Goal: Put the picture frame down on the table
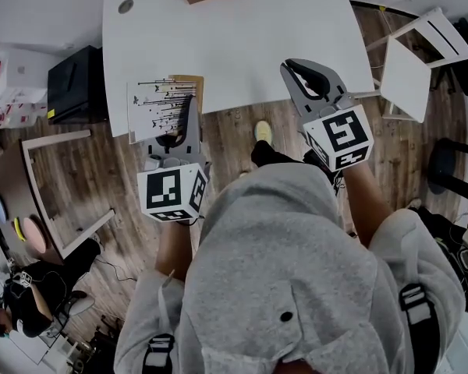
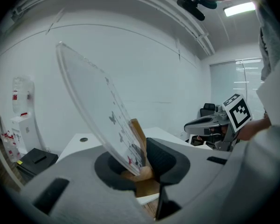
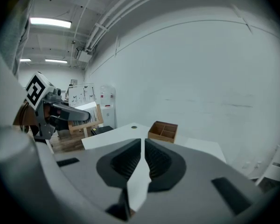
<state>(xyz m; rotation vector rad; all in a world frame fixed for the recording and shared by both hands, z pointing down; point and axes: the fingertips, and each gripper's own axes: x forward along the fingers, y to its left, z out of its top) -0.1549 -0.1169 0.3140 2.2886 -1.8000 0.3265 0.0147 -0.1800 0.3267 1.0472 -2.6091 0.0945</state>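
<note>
One picture frame [image 2: 91,101], in left hand-held gripper [image 2: 139,160]

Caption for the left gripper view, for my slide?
Left claw clamped on the picture frame, white table ahead.

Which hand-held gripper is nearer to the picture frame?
Left. The left hand-held gripper grips the frame by one edge; the right hand-held gripper is apart, off to the frame's right, shut and empty.

A dark wood-plank floor [image 1: 226,131] lies under a white wooden chair [image 1: 409,72] and a low black cabinet [image 1: 74,84], with plain white walls [image 3: 200,69], long ceiling strip lights [image 3: 49,21] and a blind-covered window [image 2: 235,80].
</note>
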